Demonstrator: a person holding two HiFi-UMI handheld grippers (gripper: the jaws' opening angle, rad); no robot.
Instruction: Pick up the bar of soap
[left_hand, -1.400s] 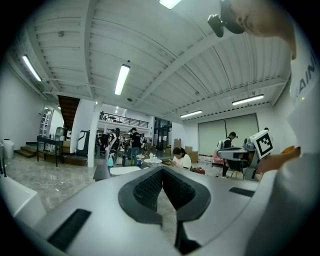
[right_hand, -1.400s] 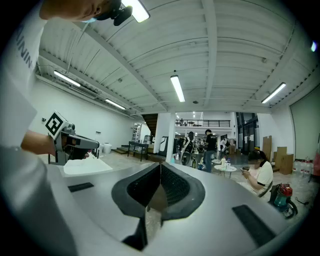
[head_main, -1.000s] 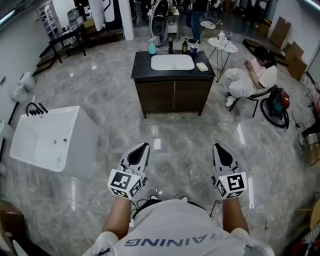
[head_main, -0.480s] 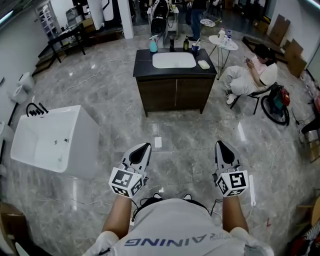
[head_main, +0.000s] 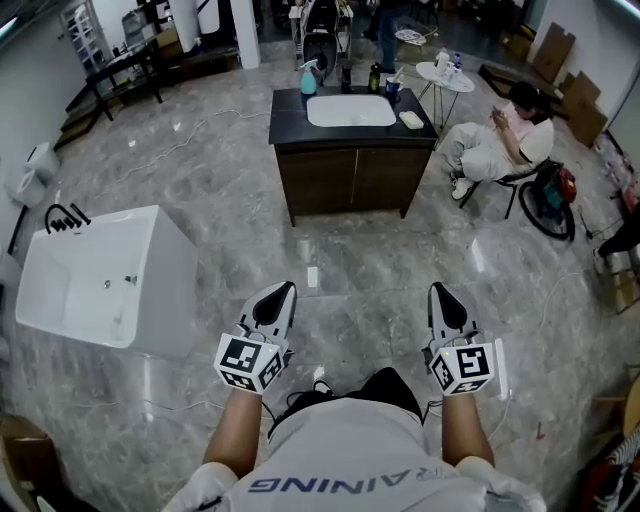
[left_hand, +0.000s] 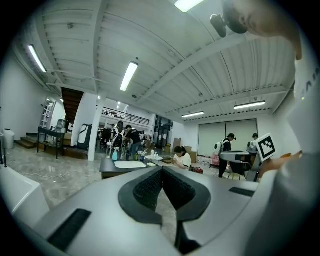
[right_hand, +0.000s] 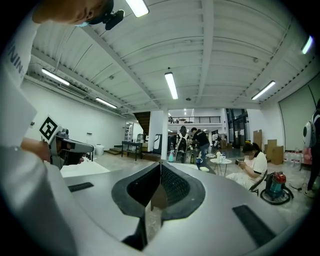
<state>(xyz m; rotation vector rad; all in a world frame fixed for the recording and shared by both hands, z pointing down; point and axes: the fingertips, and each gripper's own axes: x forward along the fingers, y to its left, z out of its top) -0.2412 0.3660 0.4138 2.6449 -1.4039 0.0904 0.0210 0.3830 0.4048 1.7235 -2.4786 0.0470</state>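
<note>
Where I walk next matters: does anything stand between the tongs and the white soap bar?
Nothing visible does: only grey marble floor lies between the left tongs, the right tongs and the dark wooden sink cabinet, where the white soap bar sits uncovered.

- Glossy grey marble floor (head_main: 200, 170).
- Dark wooden vanity cabinet (head_main: 350, 185) with white basin (head_main: 350, 110), far centre.
- White bathtub (head_main: 165, 290) by the floor's left edge.
- Tube lights (right_hand: 171, 85) on ribbed ceiling (right_hand: 225, 50).
</note>
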